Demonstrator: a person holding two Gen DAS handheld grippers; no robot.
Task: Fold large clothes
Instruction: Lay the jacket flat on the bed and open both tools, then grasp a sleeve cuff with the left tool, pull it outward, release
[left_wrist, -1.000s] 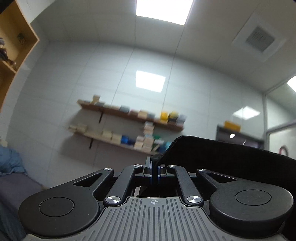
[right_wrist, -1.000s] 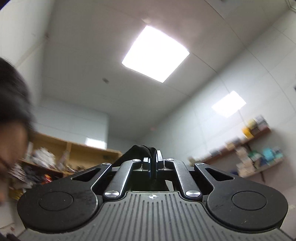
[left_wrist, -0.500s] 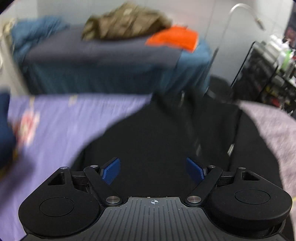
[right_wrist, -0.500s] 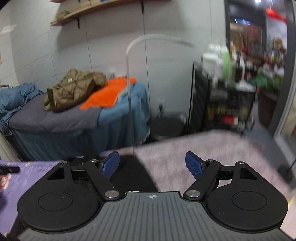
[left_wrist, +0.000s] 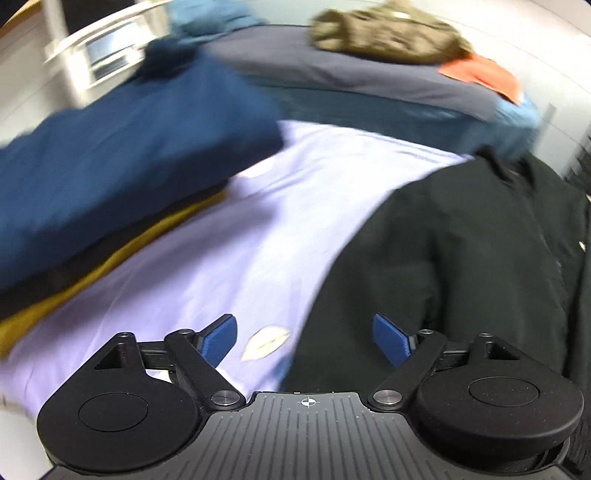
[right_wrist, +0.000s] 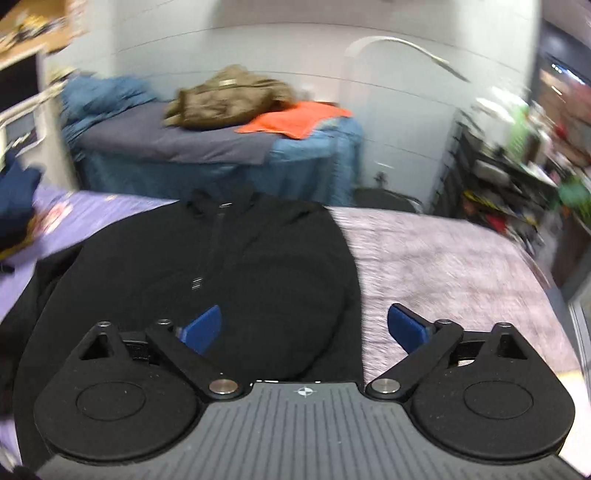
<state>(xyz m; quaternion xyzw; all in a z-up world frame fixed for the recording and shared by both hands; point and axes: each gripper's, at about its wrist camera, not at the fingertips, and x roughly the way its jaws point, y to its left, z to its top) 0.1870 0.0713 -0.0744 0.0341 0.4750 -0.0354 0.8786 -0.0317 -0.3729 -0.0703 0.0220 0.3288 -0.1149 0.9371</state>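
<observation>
A black zip-up jacket (right_wrist: 236, 266) lies spread flat on the bed, collar at the far end. In the left wrist view the black jacket (left_wrist: 461, 251) fills the right side, on the lilac sheet (left_wrist: 229, 258). My left gripper (left_wrist: 304, 339) hangs open over the jacket's left edge, nothing between its blue pads. My right gripper (right_wrist: 306, 328) is over the jacket's right edge, where it meets a pinkish-grey blanket (right_wrist: 443, 266). Its jaws are still opening and nothing is between them.
A stack of folded clothes, dark blue on top (left_wrist: 122, 173) with a mustard layer (left_wrist: 110, 258) beneath, sits left on the sheet. Behind stands a second bed (right_wrist: 207, 147) with an olive jacket (right_wrist: 229, 98) and an orange cloth (right_wrist: 295, 120). A cluttered rack (right_wrist: 517, 177) stands at right.
Both grippers were raised toward the ceiling, shut on black fabric. They have let go, opened wide and swung down, and the jacket now lies flat on the bed.
</observation>
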